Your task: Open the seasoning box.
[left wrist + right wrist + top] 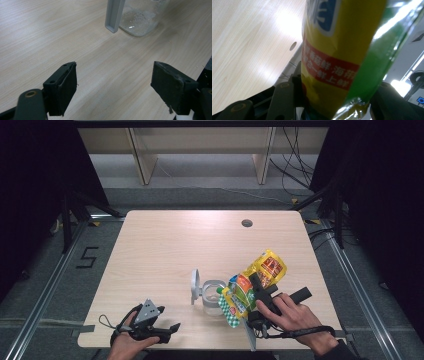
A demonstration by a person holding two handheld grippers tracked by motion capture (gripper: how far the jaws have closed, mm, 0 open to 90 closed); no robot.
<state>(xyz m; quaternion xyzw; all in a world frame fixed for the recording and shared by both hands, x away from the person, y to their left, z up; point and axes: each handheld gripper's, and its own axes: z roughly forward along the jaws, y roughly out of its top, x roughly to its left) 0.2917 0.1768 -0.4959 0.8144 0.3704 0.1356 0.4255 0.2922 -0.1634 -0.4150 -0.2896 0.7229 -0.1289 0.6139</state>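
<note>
Yellow-green snack pouch [252, 285] clamped between the right gripper [254, 281] jaws, beside a clear jar [214, 296]. Left gripper [113, 83]: jaws apart over bare table [165, 245]

Jar [214, 296] sits on the table [165, 245] near-centre, its lid [194, 286] upright and touching its left side. Snack packets [252, 282] are just right of the jar, lifted off the table in the right gripper [257, 287], the low end overlapping the jar's right rim (contact unclear). Left gripper [170, 329] rests at the near edge, left of the jar and well apart; cable hole [246, 223] far right.
</note>
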